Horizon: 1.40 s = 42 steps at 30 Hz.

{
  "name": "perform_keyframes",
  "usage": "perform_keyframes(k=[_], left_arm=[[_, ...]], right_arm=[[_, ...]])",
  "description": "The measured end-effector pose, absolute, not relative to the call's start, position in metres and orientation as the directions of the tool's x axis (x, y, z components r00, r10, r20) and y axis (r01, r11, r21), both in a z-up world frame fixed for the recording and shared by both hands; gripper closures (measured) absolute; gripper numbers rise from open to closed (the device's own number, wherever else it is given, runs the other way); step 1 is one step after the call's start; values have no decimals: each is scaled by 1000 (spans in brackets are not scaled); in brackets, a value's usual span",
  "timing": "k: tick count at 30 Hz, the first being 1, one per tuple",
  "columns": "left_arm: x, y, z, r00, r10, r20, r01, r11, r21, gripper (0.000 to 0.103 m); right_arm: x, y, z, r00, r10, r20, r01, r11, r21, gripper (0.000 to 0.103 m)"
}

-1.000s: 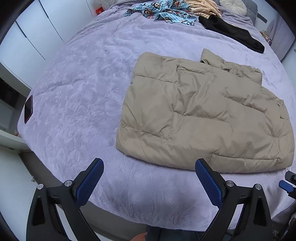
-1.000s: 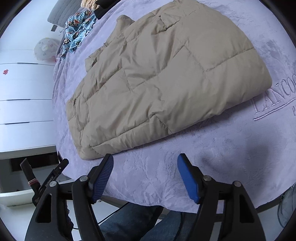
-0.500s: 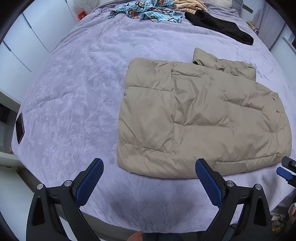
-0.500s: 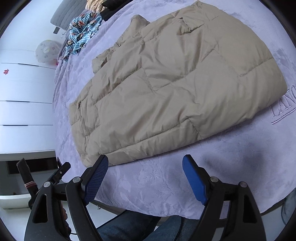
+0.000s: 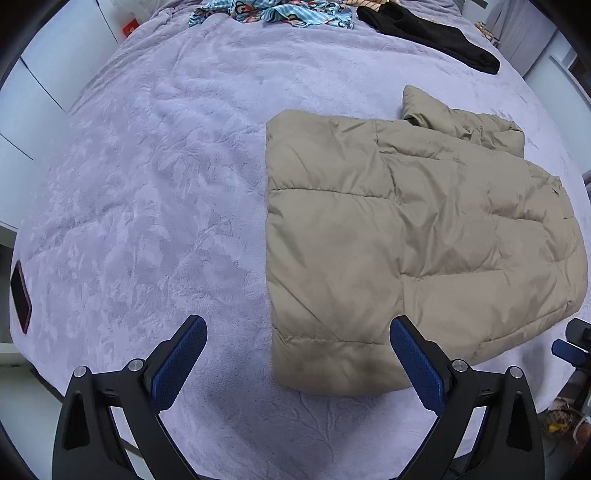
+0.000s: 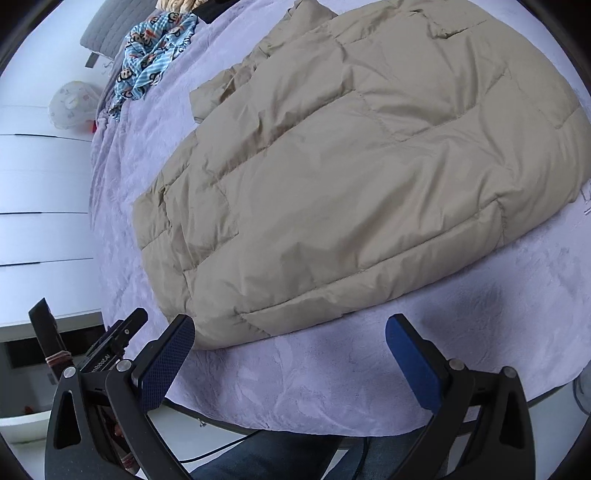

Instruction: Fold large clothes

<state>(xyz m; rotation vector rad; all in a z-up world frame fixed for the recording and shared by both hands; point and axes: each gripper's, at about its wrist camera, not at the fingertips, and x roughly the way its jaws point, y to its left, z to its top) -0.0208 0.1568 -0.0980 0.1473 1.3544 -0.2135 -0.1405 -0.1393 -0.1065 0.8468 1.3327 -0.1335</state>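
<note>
A tan quilted puffer jacket (image 5: 406, 236) lies folded flat on a lilac bed cover (image 5: 147, 184); it also shows in the right wrist view (image 6: 351, 166). My left gripper (image 5: 295, 354) is open and empty, just above the jacket's near left corner. My right gripper (image 6: 288, 350) is open and empty, hovering over the cover by the jacket's near edge. A sleeve or collar part (image 5: 461, 118) sticks out at the jacket's far side.
A blue monkey-print garment (image 5: 273, 14) and a black garment (image 5: 428, 29) lie at the far end of the bed. A dark phone (image 5: 20, 291) lies at the bed's left edge. White cabinets (image 6: 37, 184) stand beside the bed. The bed's front edge is close below both grippers.
Both grippers have moved closer to the jacket, which now looks larger in both views. The jacket itself has not moved. Both jaws stay open.
</note>
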Motion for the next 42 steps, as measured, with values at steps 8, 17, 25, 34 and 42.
perform_keyframes(k=[8, 17, 25, 34, 42], left_arm=[[-16, 158, -115, 146, -114, -983, 216, 973, -81, 3], [-12, 165, -113, 158, -192, -969, 66, 981, -183, 3], [7, 167, -121, 163, -202, -966, 63, 979, -194, 3], [34, 180, -128, 163, -387, -907, 203, 913, -353, 3], [75, 208, -191, -71, -633, -771, 100, 765, -637, 3]], right_arm=[[-138, -148, -119, 260, 402, -878, 587, 656, 474, 0], [-117, -164, -127, 202, 460, -865, 530, 692, 491, 0], [-104, -180, -125, 230, 479, -847, 539, 663, 520, 26], [-108, -173, -130, 237, 493, -837, 542, 648, 535, 68], [-115, -171, -138, 206, 490, -847, 557, 653, 513, 68]])
